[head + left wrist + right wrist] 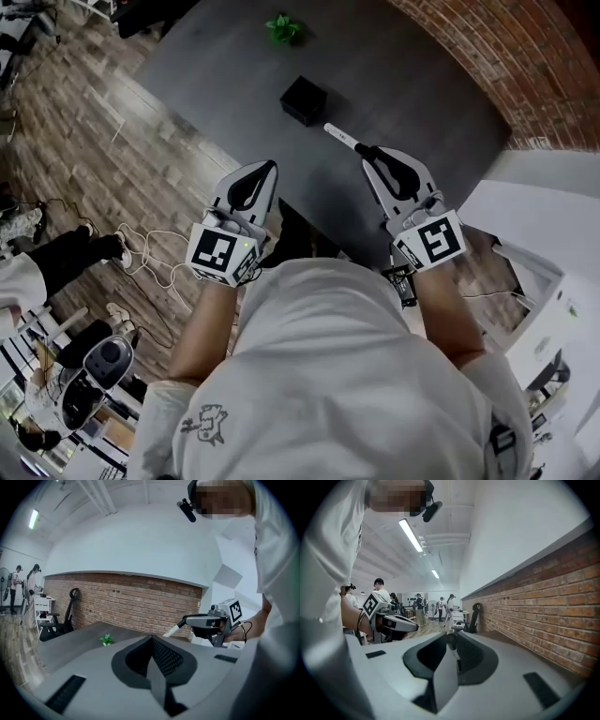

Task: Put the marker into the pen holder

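My right gripper [366, 154] pinches the marker [339, 138], pen holder [303, 99] just ahead-left; my left gripper [270, 169] is pressed together, empty.

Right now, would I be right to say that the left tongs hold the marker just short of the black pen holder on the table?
Not quite: the right tongs hold the marker, as the head view shows; the left tongs are shut on nothing. It is indeed just short of the black pen holder on the table.

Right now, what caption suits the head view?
The right hand-held gripper holds a marker pointing toward the black pen holder on the table; the left hand-held gripper is shut, empty.
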### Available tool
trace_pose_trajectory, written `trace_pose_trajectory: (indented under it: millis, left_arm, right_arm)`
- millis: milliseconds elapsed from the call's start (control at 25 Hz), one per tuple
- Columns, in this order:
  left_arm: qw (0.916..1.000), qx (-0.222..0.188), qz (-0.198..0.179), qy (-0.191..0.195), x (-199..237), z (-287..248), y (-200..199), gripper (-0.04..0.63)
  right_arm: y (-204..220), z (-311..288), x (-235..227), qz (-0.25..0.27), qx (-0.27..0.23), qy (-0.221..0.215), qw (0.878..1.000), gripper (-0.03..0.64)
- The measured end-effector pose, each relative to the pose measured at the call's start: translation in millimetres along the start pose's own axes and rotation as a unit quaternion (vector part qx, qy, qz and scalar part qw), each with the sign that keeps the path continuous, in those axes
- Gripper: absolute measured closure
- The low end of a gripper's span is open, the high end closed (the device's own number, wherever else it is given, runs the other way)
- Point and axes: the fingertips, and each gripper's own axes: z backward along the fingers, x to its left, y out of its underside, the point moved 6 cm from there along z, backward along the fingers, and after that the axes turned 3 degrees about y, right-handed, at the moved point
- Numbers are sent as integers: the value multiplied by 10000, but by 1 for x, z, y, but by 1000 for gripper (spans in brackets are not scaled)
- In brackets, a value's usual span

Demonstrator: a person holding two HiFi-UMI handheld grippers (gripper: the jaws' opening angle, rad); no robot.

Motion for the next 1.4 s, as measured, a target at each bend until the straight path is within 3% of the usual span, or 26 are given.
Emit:
trace_pose_trajectory:
  millis: [680,1400]
  left_arm:
    - [9986,392,131,327,69,-50,18,584]
    - [9982,449,366,141,117,-76,33,584]
  right_arm:
    - [50,-90,-21,-138,598,-127,9980,540]
    - [127,-142,-31,-306,1308,-57,9909,538]
